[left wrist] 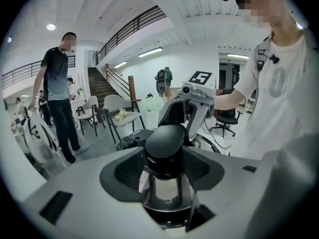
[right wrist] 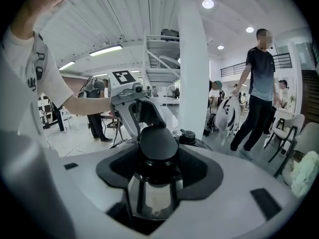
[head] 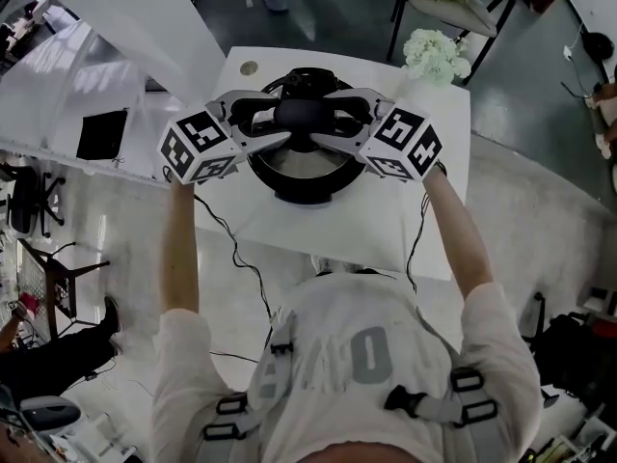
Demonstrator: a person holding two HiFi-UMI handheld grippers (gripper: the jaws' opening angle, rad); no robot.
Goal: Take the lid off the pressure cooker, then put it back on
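Gripping the lid handle [head: 307,114] from opposite ends. The left gripper [head: 275,121] has its jaws clamped on one rounded black end, centred between its pads [left wrist: 124,171]. The right gripper [head: 337,121] is clamped on the other end the same way. Each claw sees the other straight ahead, just past the handle. The lid [head: 299,160] looks seated on the pressure cooker [head: 307,193], directly under both claws, and the cooker stands on the white table [head: 289,230].

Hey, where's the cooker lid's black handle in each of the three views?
Head view: lid handle upper centre.
Left gripper view: lid handle at centre, between the jaws.
Right gripper view: lid handle at centre, between the jaws.
Shared landmark: black valve just beyond the handle.
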